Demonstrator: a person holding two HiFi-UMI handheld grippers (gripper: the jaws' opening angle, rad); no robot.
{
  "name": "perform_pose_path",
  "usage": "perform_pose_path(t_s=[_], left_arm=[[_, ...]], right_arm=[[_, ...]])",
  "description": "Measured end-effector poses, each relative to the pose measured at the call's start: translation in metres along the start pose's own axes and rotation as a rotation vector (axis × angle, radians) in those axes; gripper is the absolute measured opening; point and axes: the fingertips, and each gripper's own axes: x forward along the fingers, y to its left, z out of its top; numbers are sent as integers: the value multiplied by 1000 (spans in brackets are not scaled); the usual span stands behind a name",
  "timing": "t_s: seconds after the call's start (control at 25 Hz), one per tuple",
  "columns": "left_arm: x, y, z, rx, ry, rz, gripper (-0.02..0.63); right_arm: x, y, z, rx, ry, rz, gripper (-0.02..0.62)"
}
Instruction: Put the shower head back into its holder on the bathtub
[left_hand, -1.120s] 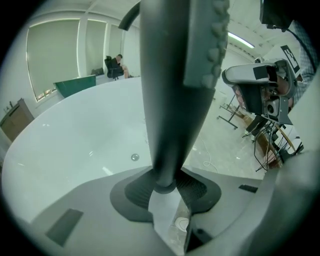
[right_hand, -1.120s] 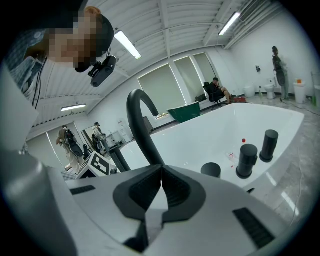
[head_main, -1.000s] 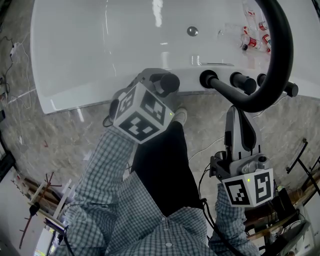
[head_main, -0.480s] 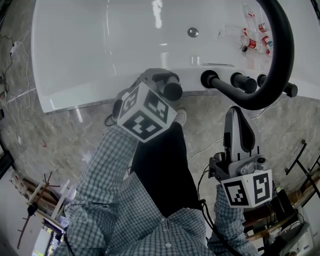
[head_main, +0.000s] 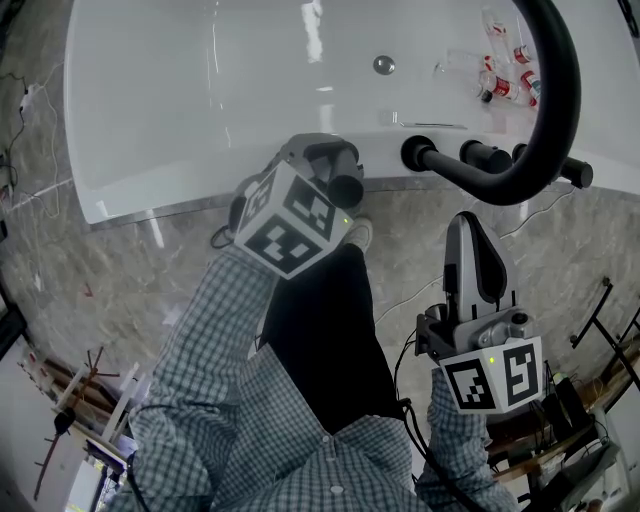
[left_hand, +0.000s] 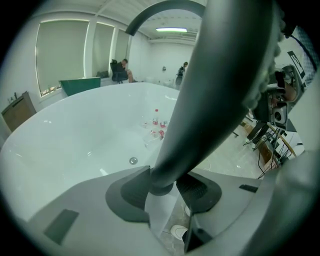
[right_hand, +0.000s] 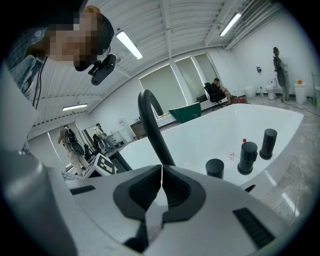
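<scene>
Bright, even indoor light fills all three views. Long ceiling strip lights (right_hand: 129, 44) supply it, and a pale blinded window (left_hand: 62, 55) glows softly. The glossy white bathtub (head_main: 200, 90) throws back white glare streaks in the head view; shadows are soft and faint. Both gripper views bow strongly at the edges — black corners ring them — and the dark grey shower head (left_hand: 220, 90), close to the lens, is out of focus.

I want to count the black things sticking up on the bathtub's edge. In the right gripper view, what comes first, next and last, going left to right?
curved black spout → short black cylinder → middle black knob → far black knob
</scene>
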Motion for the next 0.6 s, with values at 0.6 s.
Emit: perform_pose_path(t_s=[0.6], left_arm=[[-4,2,0,-63,-69,25,141]], right_arm=[[-6,20,-4,-42,-2,13,18]])
